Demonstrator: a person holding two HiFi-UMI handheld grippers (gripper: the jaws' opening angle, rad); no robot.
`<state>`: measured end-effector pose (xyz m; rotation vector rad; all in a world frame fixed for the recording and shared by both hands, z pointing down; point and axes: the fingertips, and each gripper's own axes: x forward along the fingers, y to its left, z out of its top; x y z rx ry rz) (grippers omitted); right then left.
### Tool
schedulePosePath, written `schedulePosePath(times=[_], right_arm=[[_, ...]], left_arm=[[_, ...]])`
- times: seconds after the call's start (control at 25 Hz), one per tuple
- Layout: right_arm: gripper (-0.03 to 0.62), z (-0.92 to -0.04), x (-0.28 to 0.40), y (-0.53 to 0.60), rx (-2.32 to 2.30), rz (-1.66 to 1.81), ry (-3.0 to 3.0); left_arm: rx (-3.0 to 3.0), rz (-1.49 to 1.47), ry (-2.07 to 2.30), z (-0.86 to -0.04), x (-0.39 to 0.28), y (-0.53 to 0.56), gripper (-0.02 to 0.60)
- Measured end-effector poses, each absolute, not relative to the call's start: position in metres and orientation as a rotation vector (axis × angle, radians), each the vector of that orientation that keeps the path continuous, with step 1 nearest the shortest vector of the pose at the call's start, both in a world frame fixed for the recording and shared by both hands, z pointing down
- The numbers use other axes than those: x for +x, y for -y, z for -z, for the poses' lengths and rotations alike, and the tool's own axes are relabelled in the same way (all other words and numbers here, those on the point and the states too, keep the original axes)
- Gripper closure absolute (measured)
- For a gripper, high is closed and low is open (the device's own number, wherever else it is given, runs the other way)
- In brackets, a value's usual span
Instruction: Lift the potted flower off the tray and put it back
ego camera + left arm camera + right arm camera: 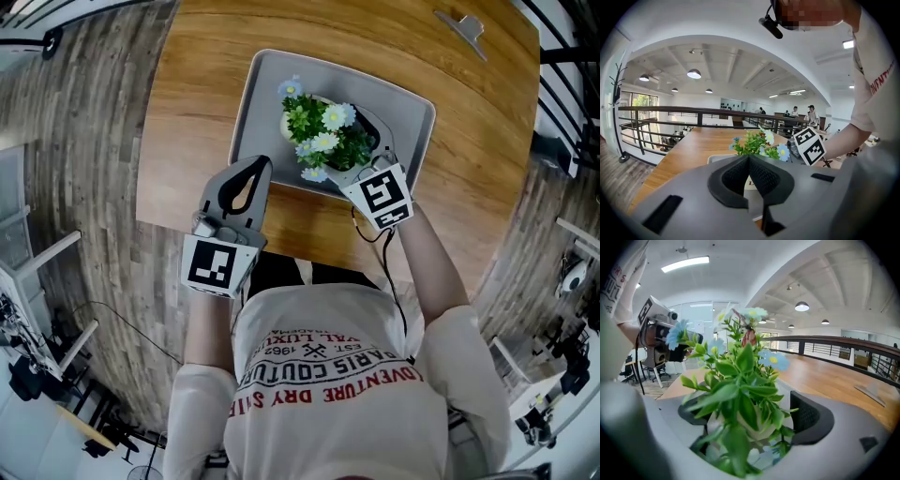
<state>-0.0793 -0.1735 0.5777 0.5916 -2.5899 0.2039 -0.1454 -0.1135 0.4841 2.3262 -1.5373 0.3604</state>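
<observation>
Potted flower (323, 136) sat on the tray (412, 112). Right tongs (750, 420) were spread around its pot, apparently not pinching yet, and left tongs (749, 161) were clenched on nothing. It looked light with a slick pot, so I'd grab the pot body, not the floppy stems.

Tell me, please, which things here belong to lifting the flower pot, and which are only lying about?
Belong to the job:
- potted flower
- tray under it
- right gripper, jaws on either side of the pot

Only lying about:
- small grey object at the far corner of the table
- left gripper, shut and empty, near the tray's corner
</observation>
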Motion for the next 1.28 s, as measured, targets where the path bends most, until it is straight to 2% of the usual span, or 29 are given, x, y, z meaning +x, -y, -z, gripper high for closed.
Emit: schedulePosePath(times=[0.72, 0.76, 0.8, 0.84, 0.88, 1.0, 1.28], right_arm=[[0.127, -0.448, -0.016, 0.156, 0.969, -0.085, 2.659], [0.166, -0.438, -0.011, 0.159, 1.043, -0.065, 2.660], [0.267, -0.427, -0.004, 0.163, 1.140, -0.045, 2.652], [0.419, -0.417, 0.003, 0.167, 1.240, -0.028, 2.641], [0.468, -0.408, 0.009, 0.170, 1.318, -0.021, 2.634], [0.531, -0.386, 0.022, 0.173, 1.450, -0.032, 2.627], [0.565, -0.351, 0.034, 0.171, 1.547, 0.014, 2.622]], left_arm=[[2.589, -0.356, 1.464, -0.409, -0.117, 0.110, 0.569], [2.612, -0.355, 1.454, -0.404, -0.115, 0.111, 0.569], [2.633, -0.353, 1.446, -0.398, -0.114, 0.112, 0.569], [2.652, -0.353, 1.439, -0.393, -0.114, 0.113, 0.569], [2.670, -0.353, 1.435, -0.388, -0.114, 0.114, 0.569], [2.709, -0.329, 1.431, -0.372, -0.115, 0.119, 0.569], [2.792, -0.260, 1.432, -0.342, -0.127, 0.136, 0.569]])
